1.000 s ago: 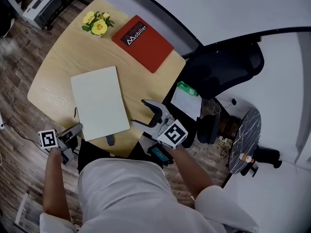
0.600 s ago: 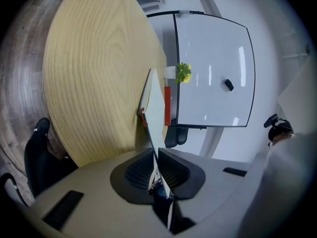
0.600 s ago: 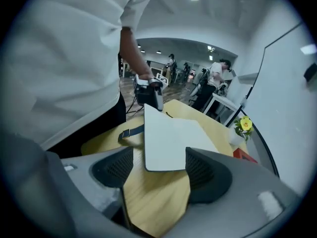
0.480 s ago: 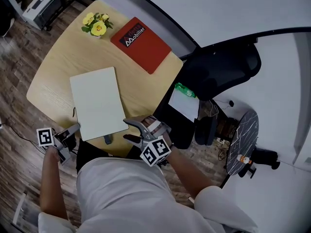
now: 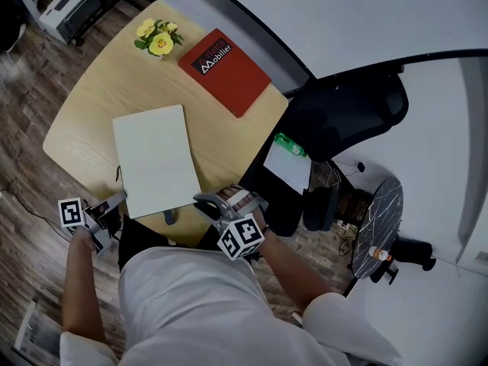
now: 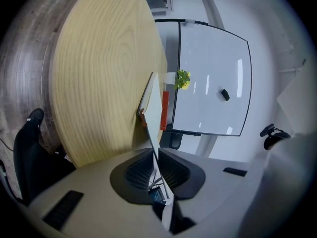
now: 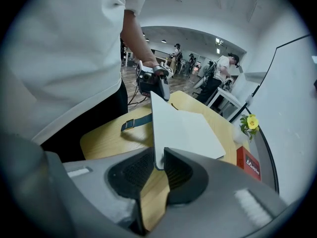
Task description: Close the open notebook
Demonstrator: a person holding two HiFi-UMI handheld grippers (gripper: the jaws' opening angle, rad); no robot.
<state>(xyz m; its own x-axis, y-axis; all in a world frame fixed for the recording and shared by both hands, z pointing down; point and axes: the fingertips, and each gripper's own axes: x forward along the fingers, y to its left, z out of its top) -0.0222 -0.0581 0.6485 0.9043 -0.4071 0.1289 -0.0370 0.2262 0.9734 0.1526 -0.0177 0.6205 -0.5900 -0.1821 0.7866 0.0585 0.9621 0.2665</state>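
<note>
White notebook point(image 5: 156, 161); red book point(image 5: 225, 69) with white lettering; yellow flowers point(image 5: 158, 40); pale wood-grain table point(image 5: 95, 90); black chair point(image 5: 351, 113).

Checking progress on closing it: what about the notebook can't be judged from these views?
Left gripper view: notebook is edge-on, faces unseen.
Head view: its spine, too small to find.
Right gripper view: strap end, behind the notebook.

The notebook point(image 5: 156, 161) lies at the near edge of the desk point(image 5: 99, 90). Behind it lies a book point(image 5: 225, 71), flowers point(image 5: 158, 39) to its left. A chair point(image 5: 347, 117) stands right of the desk.
</note>
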